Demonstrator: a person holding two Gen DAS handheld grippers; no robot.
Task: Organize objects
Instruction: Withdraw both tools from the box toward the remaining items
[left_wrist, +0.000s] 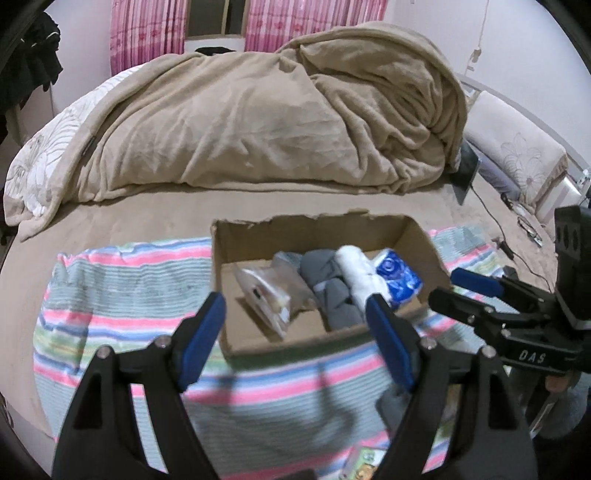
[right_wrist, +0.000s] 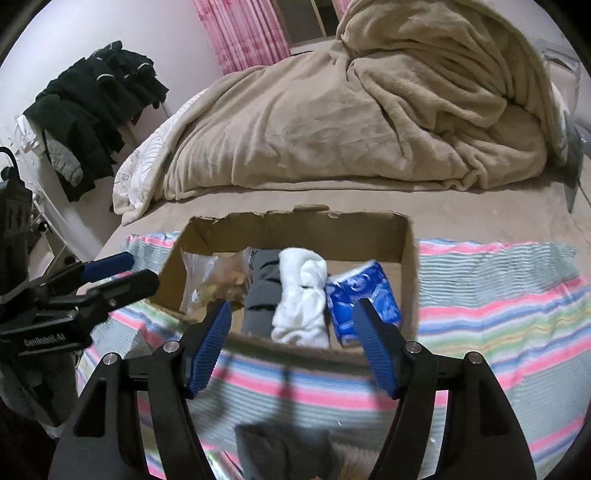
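An open cardboard box (left_wrist: 417, 240) (right_wrist: 408, 240) sits on a striped towel (left_wrist: 122, 280) (right_wrist: 498, 295) on the bed. In it lie a clear plastic bag (left_wrist: 269, 291) (right_wrist: 214, 277), a grey cloth (left_wrist: 328, 284) (right_wrist: 262, 291), a white cloth roll (left_wrist: 360, 273) (right_wrist: 301, 295) and a blue tissue pack (left_wrist: 397, 277) (right_wrist: 364, 299). My left gripper (left_wrist: 295, 306) is open and empty just in front of the box. My right gripper (right_wrist: 291, 310) is open and empty at the box's near wall. Each gripper shows in the other's view: the right (left_wrist: 458, 291), the left (right_wrist: 125, 273).
A heaped beige blanket (left_wrist: 277, 122) (right_wrist: 369, 110) lies behind the box. Dark clothes (right_wrist: 92, 103) hang at the left wall. A grey item (right_wrist: 284, 446) lies on the towel under my right gripper. A cable and small items (left_wrist: 517, 236) lie at the bed's right.
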